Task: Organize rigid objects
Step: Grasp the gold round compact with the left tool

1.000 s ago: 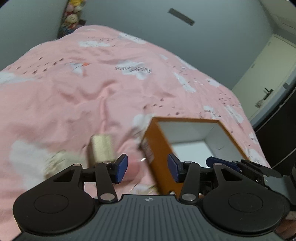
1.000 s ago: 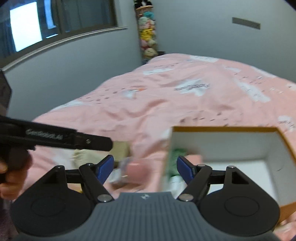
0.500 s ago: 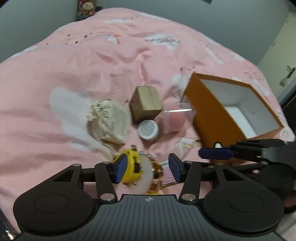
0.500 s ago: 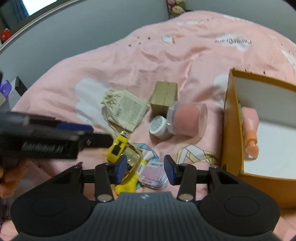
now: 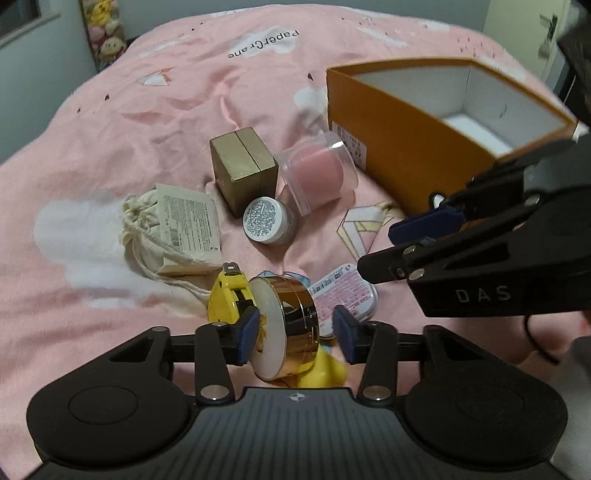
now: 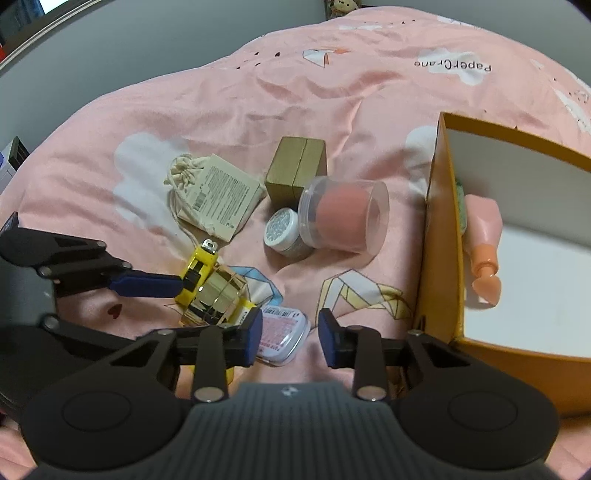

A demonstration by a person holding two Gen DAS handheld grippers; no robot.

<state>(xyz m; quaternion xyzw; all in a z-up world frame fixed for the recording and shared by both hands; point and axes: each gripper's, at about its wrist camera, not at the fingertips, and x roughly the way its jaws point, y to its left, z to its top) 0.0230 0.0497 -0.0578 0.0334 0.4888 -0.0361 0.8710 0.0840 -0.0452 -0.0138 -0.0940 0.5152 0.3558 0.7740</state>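
My left gripper [image 5: 295, 332] is open with its fingers on either side of a gold jar with a white lid [image 5: 288, 328], which lies on a yellow tape measure [image 5: 227, 295]. The jar [image 6: 216, 295] also shows in the right wrist view. My right gripper [image 6: 290, 338] is open and empty above a pink tin [image 6: 282, 336]. An orange box [image 6: 443, 240] at the right holds a pink bottle [image 6: 482, 240]. A clear tub with a pink puff [image 5: 319, 173], a small white jar [image 5: 266, 221], a tan box [image 5: 243, 170] and a cloth pouch [image 5: 173, 232] lie on the pink bedspread.
The orange box [image 5: 406, 136] stands open to the right of the pile. The right gripper's body [image 5: 498, 258] hangs over the right side of the left wrist view. Plush toys [image 5: 105, 29] stand by the far wall.
Both grippers swung down from looking across the bed to hovering low over the pile. The left gripper's fingers now sit around the gold jar; the right has closed in on the pink tin.
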